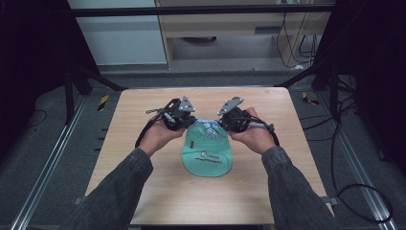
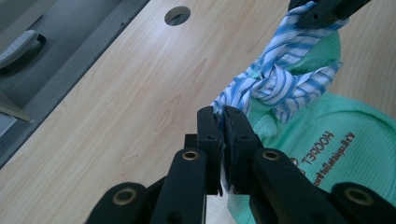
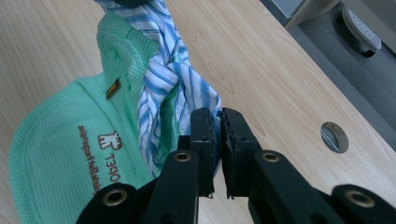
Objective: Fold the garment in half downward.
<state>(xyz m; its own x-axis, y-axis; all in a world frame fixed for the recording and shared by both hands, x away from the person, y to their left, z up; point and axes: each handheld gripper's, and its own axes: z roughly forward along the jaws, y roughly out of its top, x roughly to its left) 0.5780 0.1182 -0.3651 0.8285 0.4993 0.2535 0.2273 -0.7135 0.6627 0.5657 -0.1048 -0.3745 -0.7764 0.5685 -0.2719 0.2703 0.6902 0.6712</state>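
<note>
Knot (image 2: 275,81): striped tie ends, axis running between both tongs
Left tongs (image 2: 223,122): clamped on one end
Right tongs (image 3: 219,122): clamped on other end
Green pouch (image 1: 207,154): on counter (image 1: 143,110), nearer the person

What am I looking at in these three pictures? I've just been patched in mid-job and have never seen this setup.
No robot here: a person at a wooden table holds a hand-held claw in each hand. The high view looks down from above the person's side, forearms coming in from the bottom, with the left claw and right claw meeting near the table's middle. The other two pictures come from cameras riding on each claw, looking along its black jaws.

On the table lies a mint green pouch with printed lettering. At its far end is a blue-and-white striped cloth tie, knotted. Each claw is shut on one end of that tie: the left claw on one tail, the right claw on the other, as if pulling the knot.
</note>
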